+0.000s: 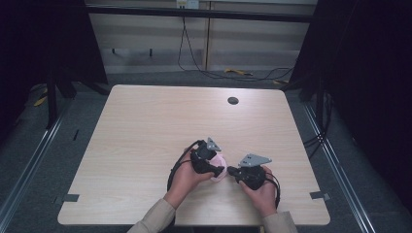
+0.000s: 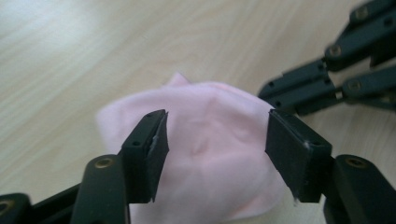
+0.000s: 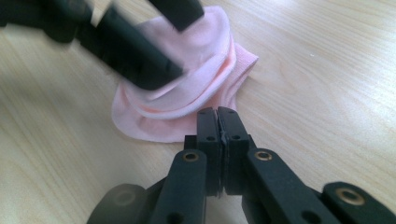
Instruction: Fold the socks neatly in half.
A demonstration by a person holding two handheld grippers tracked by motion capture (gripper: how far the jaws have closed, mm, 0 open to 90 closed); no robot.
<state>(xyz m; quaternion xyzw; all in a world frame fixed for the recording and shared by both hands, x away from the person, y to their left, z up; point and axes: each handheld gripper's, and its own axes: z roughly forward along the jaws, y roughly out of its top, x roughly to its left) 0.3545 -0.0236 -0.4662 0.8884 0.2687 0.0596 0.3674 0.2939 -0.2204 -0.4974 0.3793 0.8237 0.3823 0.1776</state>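
Two black jaws of the left gripper [image 2: 217, 154] stand parted in its own view, straddling a crumpled pink cloth [image 2: 205, 144] without pressing on it; the cloth lies between and just beyond the pads, bunched on the pale wooden table [image 2: 70, 56]. The right gripper [image 3: 217, 122] has its jaws pressed flat together, their tips at the cloth's near edge; whether a thin hem is pinched there cannot be told.

From the right gripper view, the cloth lies straight ahead of the closed tips, its long axis running away and to the right, with the left gripper's blurred fingers [image 3: 140, 60] over its far side. Judging by this, the left gripper is the nearer to a hold, needing only to close where it stands.

That view shows layered folds and a protruding corner, which the left gripper view flattens into one soft mound. Overhead, both hands meet at the table's near middle.
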